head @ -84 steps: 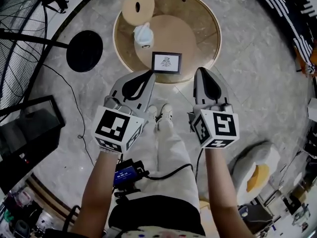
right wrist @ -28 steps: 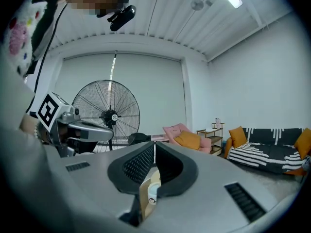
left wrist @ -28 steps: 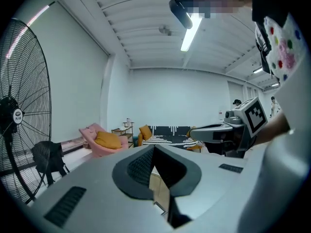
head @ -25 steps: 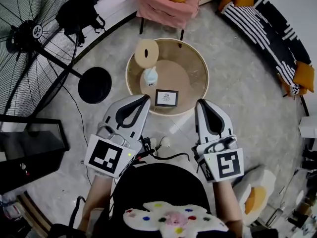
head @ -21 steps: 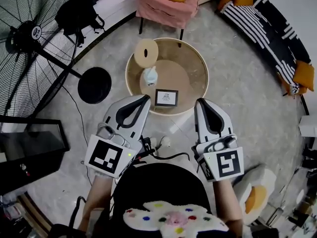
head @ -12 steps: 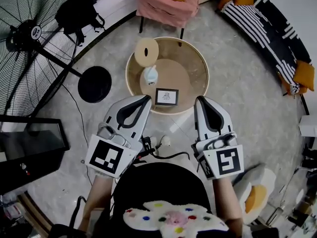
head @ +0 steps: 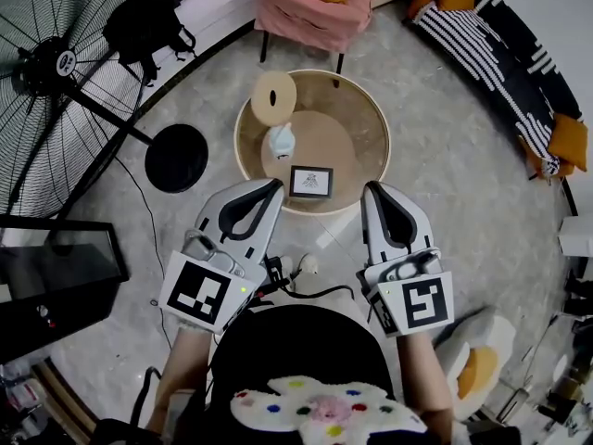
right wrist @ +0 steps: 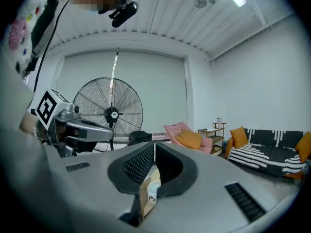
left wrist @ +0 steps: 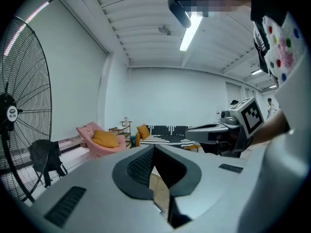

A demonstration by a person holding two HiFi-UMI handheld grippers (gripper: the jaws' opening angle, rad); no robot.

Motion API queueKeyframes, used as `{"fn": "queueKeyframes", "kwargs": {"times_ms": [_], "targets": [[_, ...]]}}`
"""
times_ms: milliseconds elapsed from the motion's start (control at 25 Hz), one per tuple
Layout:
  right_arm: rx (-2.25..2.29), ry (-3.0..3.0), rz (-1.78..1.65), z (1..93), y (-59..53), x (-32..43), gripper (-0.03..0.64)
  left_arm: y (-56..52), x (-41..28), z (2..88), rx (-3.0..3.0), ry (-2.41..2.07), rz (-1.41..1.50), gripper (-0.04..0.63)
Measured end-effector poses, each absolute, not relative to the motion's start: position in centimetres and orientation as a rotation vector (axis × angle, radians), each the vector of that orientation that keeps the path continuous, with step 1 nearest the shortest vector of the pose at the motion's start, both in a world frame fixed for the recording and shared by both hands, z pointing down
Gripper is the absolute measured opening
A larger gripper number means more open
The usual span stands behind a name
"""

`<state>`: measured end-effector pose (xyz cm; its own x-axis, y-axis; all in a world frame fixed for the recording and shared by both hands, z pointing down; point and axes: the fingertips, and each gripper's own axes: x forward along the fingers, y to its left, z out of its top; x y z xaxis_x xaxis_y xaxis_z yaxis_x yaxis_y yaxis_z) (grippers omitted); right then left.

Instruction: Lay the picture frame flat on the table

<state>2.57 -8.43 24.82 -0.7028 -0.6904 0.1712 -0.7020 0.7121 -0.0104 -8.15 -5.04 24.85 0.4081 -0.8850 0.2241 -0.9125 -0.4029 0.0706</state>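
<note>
A small dark picture frame [head: 311, 182] stands near the front edge of the round wooden table [head: 374, 146], its picture side toward me. My left gripper [head: 275, 186] hovers just short of the table's front left rim, jaws shut and empty. At the front right, my right gripper [head: 372, 190] is likewise shut with nothing held. Neither touches the frame, which sits between and slightly beyond the two tips. In the left gripper view the shut jaws [left wrist: 153, 147] point across the room. In the right gripper view the tips [right wrist: 154, 143] are closed too.
A white figurine [head: 281, 140] and a round beige disc [head: 274, 98] stand on the table behind the frame. A big floor fan [head: 65, 61] with a black base [head: 178, 158] is at left, a pink armchair [head: 310, 7] beyond the table and a striped sofa [head: 514, 63] at right.
Since the oldest frame the head view has pulled back from the table. Over the last second both grippers barely drifted; the frame has not moved.
</note>
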Motion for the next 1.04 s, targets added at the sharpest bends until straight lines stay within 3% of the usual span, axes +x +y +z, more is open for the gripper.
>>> {"fn": "queueKeyframes", "kwargs": {"times_ms": [1040], "targets": [[1.150,-2.742,0.155,25.3,-8.5,3.2,0.037,-5.3,-7.3,25.3,2.489,-1.581,0.249,0.015]]}}
